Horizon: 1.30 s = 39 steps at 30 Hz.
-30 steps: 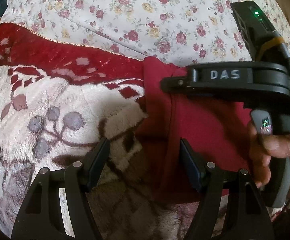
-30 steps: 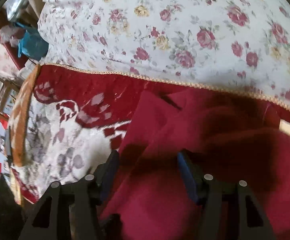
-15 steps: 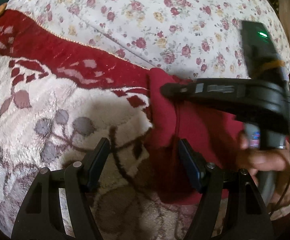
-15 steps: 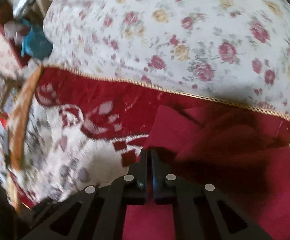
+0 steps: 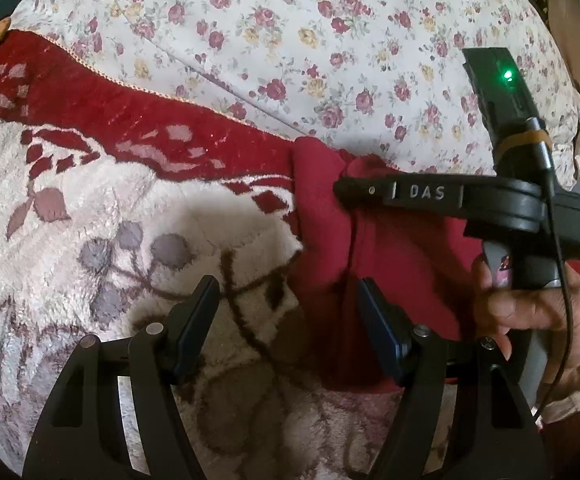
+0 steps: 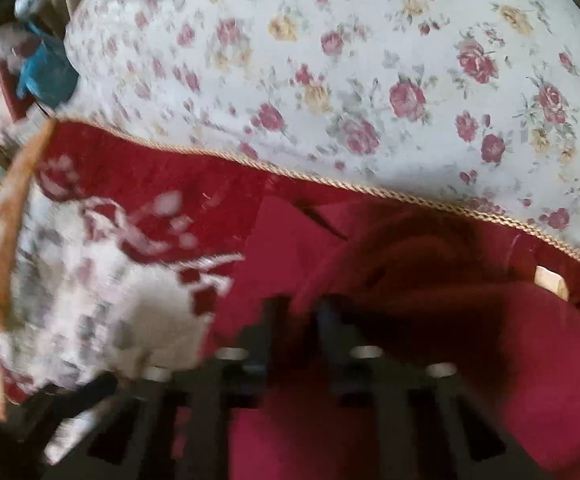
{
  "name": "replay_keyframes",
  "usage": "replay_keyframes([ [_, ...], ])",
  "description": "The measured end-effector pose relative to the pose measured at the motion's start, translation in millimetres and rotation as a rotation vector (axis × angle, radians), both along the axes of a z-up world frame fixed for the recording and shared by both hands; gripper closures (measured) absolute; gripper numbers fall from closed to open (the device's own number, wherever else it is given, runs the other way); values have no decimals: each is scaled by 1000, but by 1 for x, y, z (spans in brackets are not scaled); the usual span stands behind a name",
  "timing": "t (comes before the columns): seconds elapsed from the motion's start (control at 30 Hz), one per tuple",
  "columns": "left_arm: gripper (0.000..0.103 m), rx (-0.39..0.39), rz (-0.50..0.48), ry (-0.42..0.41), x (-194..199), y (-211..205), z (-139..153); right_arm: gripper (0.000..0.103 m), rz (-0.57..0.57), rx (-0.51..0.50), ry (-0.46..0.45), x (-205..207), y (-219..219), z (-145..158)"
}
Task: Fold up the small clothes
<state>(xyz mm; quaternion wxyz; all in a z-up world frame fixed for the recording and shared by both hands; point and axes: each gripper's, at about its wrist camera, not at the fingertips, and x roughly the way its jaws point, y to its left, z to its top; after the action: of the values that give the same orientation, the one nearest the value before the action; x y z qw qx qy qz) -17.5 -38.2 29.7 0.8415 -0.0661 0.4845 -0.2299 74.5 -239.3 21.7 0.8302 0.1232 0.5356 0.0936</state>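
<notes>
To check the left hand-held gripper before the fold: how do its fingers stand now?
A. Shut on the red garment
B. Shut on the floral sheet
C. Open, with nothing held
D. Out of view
C: the left hand-held gripper stands open, its fingers apart above the garment edge and blanket.

One red garment (image 5: 394,264), partly folded, on bed. Two grippers in sight: left gripper (image 5: 286,312), right gripper (image 5: 340,191). One hand (image 5: 538,320) visible, on right gripper's handle. One plush blanket (image 5: 138,264), cream with red border. One floral sheet (image 5: 290,40) beyond it. One green light (image 5: 508,76) lit on right gripper. One cable (image 5: 558,264) down its side. One pale tag (image 6: 550,280) on garment. One blue bundle (image 6: 48,74) off bed, blurred.
</notes>
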Motion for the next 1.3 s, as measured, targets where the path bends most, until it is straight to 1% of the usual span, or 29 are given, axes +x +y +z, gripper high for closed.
replay_keyframes([
  [0.07, 32, 0, -1, -5, 1, -1, 1, 94, 16, -20, -9, 3, 4, 2],
  [0.13, 32, 5, -3, 2, 2, -2, -1, 94, 23, -28, 2, 5, 8, -6],
  [0.2, 32, 7, -13, 12, 4, -5, -3, 94, 16, -16, -6, 4, 11, -12],
  [0.33, 32, 20, -31, 0, 2, -13, -3, 94, -10, 76, -14, 2, -1, -16],
  [0.37, 32, 25, -35, -2, 2, -15, -3, 93, -29, 124, -17, -1, -8, -15],
  [0.43, 32, 28, -40, -4, 2, -17, -4, 89, -50, 180, -15, -7, -17, -11],
  [0.47, 32, 26, -44, -3, 2, -18, -4, 82, -47, 222, -8, -15, -23, -5],
  [0.5, 32, 25, -47, -2, 2, -18, -4, 75, -41, 239, -6, -24, -27, -1],
  [0.53, 32, 24, -49, -2, 1, -19, -4, 57, -36, 236, -11, -37, -32, 6],
  [0.57, 32, 22, -51, 0, 1, -19, -4, 48, -34, 212, -33, -56, -40, 15],
  [0.63, 32, 18, -52, 8, 2, -19, -5, 47, -35, 164, -75, -93, -57, 29],
  [0.7, 32, 4, -53, 22, 2, -18, -6, 46, -75, 117, -97, -135, -85, 40],
  [0.73, 32, -7, -53, 28, 3, -18, -6, 41, -116, 101, -108, -155, -101, 43],
  [0.77, 32, -18, -53, 37, 3, -17, -6, 35, -189, 90, -129, -183, -125, 47],
  [0.83, 32, -28, -64, 51, 3, -19, -8, 30, -301, 87, -158, -217, -157, 51],
  [0.87, 32, -29, -69, 57, 3, -20, -9, 27, -365, 80, -164, -236, -174, 50],
  [0.9, 32, -25, -72, 60, 3, -22, -9, 26, -415, 71, -159, -251, -189, 47],
  [0.97, 32, -29, -76, 71, 3, -24, -10, 26, -469, 66, -142, -268, -209, 40],
  [1.03, 32, -62, -83, 95, 3, -25, -11, 26, -513, 77, -104, -279, -223, 29],
  [1.1, 32, -80, -85, 113, 5, -29, -13, 26, -521, 108, -94, -281, -231, 20],
  [1.2, 32, -70, -96, 124, 5, -38, -17, 26, -523, 129, -89, -279, -236, 9],
  [1.23, 29, -62, -97, 124, 5, -41, -18, 26, -528, 132, -81, -277, -238, 6],
  [1.27, 24, -60, -97, 121, 6, -43, -19, 26, -535, 141, -81, -277, -240, 3],
  [1.3, 23, -65, -96, 120, 6, -45, -20, 26, -536, 163, -91, -279, -242, 2],
])
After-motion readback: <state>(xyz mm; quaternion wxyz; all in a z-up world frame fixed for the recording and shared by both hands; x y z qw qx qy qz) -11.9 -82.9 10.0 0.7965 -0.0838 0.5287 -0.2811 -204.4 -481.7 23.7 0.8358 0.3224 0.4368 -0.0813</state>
